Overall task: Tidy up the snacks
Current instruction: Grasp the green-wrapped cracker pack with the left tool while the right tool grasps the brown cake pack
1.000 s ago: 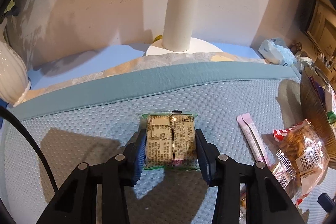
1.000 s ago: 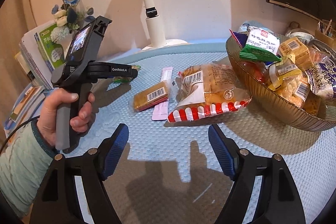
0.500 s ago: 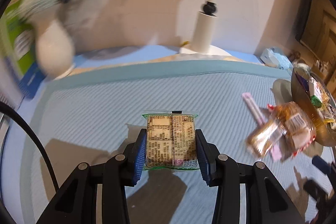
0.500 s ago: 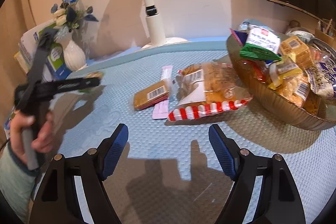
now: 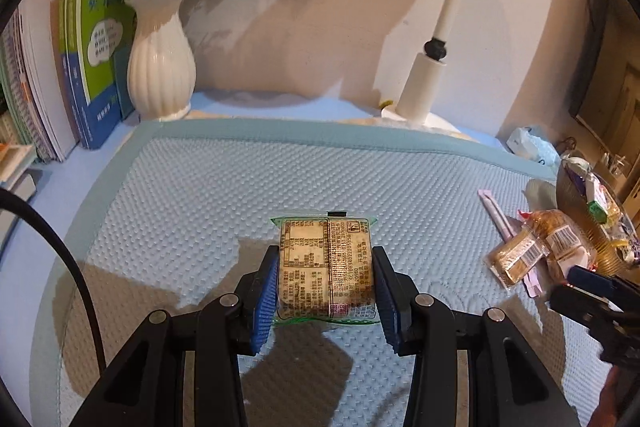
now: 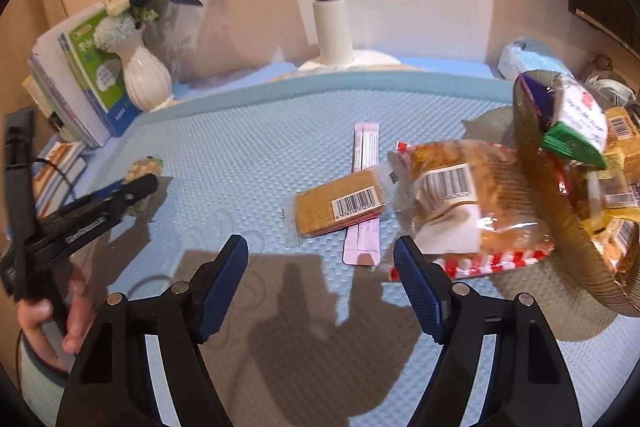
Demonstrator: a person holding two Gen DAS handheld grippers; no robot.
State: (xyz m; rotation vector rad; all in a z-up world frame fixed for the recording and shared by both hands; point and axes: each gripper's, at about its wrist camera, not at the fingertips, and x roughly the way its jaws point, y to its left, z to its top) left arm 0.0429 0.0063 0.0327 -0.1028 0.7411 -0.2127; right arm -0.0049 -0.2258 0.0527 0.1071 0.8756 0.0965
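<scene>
A: We see a cracker pack (image 5: 327, 269) clamped between our left gripper's (image 5: 326, 291) blue fingers (image 5: 267, 297), raised above the blue mat (image 5: 192, 195).

B: Our right gripper (image 6: 320, 281) is empty, its jaws just narrowing yet apart, near a brown bar (image 6: 338, 205), bread bag (image 6: 460, 203) and full bowl (image 6: 560, 227).

Warm light, hard shadows, fisheye-bent, blurred edges.

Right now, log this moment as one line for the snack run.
left tongs: shut on green-edged clear cracker packet | right tongs: open, closing, nothing between | amber ribbed bowl: holds snacks
</scene>
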